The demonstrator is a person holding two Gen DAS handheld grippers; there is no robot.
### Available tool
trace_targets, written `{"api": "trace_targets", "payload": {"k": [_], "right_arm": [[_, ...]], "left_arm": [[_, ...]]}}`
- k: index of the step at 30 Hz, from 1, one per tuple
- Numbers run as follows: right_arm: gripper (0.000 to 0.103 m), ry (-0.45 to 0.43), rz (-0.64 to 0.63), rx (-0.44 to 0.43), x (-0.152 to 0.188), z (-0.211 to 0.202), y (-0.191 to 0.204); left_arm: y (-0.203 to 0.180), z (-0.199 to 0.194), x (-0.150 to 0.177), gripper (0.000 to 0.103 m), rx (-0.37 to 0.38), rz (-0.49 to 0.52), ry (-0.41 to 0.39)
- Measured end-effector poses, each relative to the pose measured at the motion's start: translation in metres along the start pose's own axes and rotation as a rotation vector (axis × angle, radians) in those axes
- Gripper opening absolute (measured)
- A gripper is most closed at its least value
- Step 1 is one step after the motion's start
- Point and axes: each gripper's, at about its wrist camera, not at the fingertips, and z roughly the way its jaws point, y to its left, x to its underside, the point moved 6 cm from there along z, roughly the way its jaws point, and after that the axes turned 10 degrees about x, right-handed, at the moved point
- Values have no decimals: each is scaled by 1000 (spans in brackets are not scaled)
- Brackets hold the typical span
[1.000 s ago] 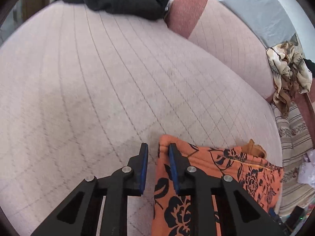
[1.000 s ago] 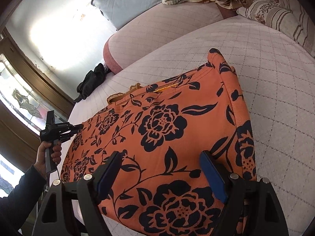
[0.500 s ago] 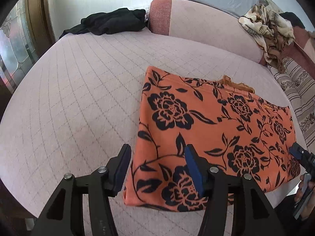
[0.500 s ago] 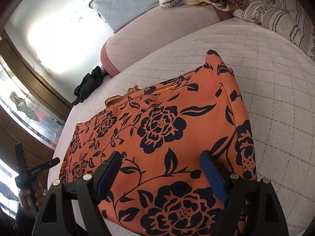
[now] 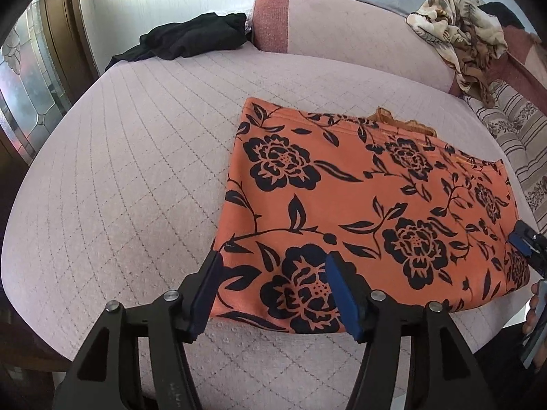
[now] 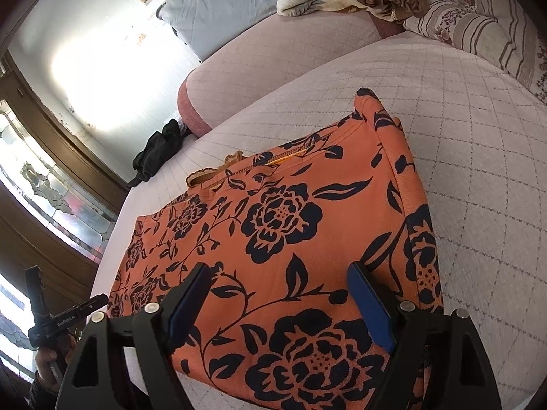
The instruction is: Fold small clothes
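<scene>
An orange garment with black flowers point(image 5: 359, 198) lies folded flat as a rectangle on the pink quilted bed point(image 5: 136, 171). My left gripper point(image 5: 272, 261) hovers over the garment's near left corner. Its jaws are opening and the pads press on nothing; the cloth lies below them. My right gripper point(image 6: 278, 270) stands open and wide over the garment point(image 6: 290, 232) at its near right end, holding nothing. Each gripper shows in the other's view: the left gripper point(image 6: 65, 317) in a hand, and the right gripper point(image 5: 523, 239) at the cloth's edge.
A black garment point(image 5: 191, 39) lies at the bed's far left by the pink bolster point(image 5: 342, 27). A crumpled beige patterned cloth point(image 5: 458, 30) and a striped pillow point(image 5: 512, 130) sit at the far right. A glazed wooden door point(image 5: 24, 85) stands left of the bed.
My left gripper has drawn back from the garment's far corner to its near edge, and its jaws have spread from almost shut to wide. The right gripper has stayed where it was.
</scene>
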Motion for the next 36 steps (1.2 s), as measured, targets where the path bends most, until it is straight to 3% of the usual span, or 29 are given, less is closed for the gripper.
{"api": "trace_targets", "payload": {"k": [2,3,5,8,11,13,15,16,17,18,20,22,25,28,31,33,34,36], "right_arm": [[84,1,9,-9,0,-1,-1],[84,1,11,-13,-1,-1,-2],[84,2,14,-17,-1,-2,-2],[84,4,44,-18,-2,-7,-4],[84,-36,71,-37,-9,-24,0],[84,-46,70,-87,-15,-29,9],[84,-13,79,-105,-16,-21,11],[84,28,96,-68,-12,-11,3],[81,76,138,-21,-6,-1,-10],[74,74,201,-65,-3,0,-21],[71,78,278,-81,-8,-7,-30],[75,80,246,-43,-21,-13,-19],[75,49,142,-114,-56,-14,13],[83,124,120,-148,-88,23,18],[82,200,230,-5,-108,78,-36],[75,140,432,-96,-119,81,-66],[75,116,470,-103,-121,74,-69],[77,75,400,-52,-121,59,-60]], "left_arm": [[5,19,9,64,-35,12,62],[7,24,12,70,-44,18,65],[12,21,12,77,-61,8,42],[13,4,5,76,-39,-27,1],[5,-11,-7,76,-35,18,-71],[0,-3,-8,77,-35,43,-61],[3,21,0,77,-69,51,25],[6,29,4,78,-62,38,38],[8,27,5,79,-49,16,9],[10,25,6,80,-43,1,10],[11,18,3,79,-50,-4,3],[6,14,-1,79,-59,12,-18],[-6,17,-4,79,-46,56,-15],[-11,26,-6,79,-69,66,-10],[-10,26,-7,79,-63,48,-6],[-7,25,-6,79,-67,42,-1],[-5,24,-5,79,-67,39,-5],[-3,23,-2,79,-69,33,2]]}}
